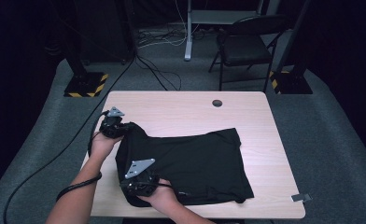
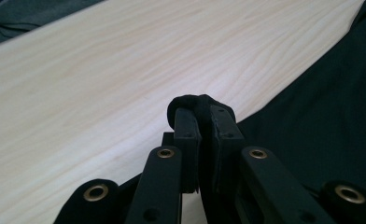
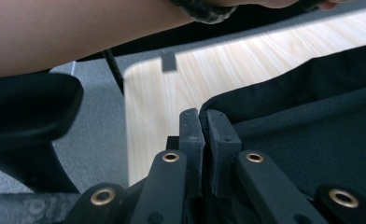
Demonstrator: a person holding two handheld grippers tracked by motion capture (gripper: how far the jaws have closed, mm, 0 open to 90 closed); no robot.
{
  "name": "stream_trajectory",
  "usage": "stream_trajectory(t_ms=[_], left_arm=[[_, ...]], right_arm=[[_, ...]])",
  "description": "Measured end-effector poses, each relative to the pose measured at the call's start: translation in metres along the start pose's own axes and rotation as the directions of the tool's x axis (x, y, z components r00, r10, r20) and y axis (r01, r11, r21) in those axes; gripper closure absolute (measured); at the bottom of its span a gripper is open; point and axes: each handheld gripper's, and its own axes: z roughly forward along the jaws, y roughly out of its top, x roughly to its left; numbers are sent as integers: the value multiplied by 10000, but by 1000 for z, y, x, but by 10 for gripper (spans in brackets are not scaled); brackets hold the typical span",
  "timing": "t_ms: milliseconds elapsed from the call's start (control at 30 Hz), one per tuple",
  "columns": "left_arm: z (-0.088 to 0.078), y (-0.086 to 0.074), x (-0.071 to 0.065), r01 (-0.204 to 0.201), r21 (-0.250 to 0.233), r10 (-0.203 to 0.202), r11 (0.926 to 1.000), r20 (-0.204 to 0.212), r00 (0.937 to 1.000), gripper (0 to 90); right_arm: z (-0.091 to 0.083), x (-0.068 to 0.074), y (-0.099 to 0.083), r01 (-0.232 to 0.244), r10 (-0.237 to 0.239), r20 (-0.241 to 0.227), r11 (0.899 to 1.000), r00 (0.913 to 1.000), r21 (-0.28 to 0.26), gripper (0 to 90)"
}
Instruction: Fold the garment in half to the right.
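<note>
Both grippers are pinching the black shirt (image 1: 190, 163): left gripper (image 2: 200, 122) and right gripper (image 3: 204, 135) each clamping an edge fold between closed jaws, the garment stretching lengthwise to their right.

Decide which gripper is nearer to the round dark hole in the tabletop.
Left. The left gripper grips the black shirt at its far-left corner, closer to the hole. The right gripper pinches the shirt's near edge, farther away.
</note>
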Motion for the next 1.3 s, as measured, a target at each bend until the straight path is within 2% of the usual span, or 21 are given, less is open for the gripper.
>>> stream_trajectory(t_ms=[133, 233, 333, 533, 667, 767, 1033, 1300], left_arm=[[-25, 15, 2, -241, -99, 237, 9997, -355, 9991, 828], [-42, 27, 2, -435, -169, 423, 9989, -660, 9969, 826], [-55, 37, 1, -421, -206, 402, 9989, -859, 9955, 822], [-49, 45, -11, -476, -195, 457, 9987, -915, 9948, 819], [-26, 49, -27, -331, -218, 318, 9992, -558, 9979, 815], [-13, 53, -38, -405, -161, 399, 9991, -352, 9986, 812], [27, 62, -67, -278, -181, 284, 9995, 337, 9990, 810], [80, 50, -84, -108, 557, 73, 9984, 635, 9980, 807]], right_arm=[[2, 8, 18, 382, -389, -213, 9986, 9990, -363, 858], [-3, 12, 35, 598, -634, -422, 9948, 9971, -824, 858], [-10, 14, 45, 750, -814, -514, 9905, 9954, -1152, 858], [-25, 11, 42, 711, -786, -558, 9896, 9953, -1249, 858], [-42, 5, 30, 536, -596, -482, 9917, 9971, -1168, 858], [-57, 1, 17, 447, -487, -355, 9934, 9982, -1055, 858], [-94, -7, -18, -25, 34, 109, 9969, 9999, -782, 857], [-97, -12, -60, -486, 469, 596, 9985, 9971, 261, 856]])
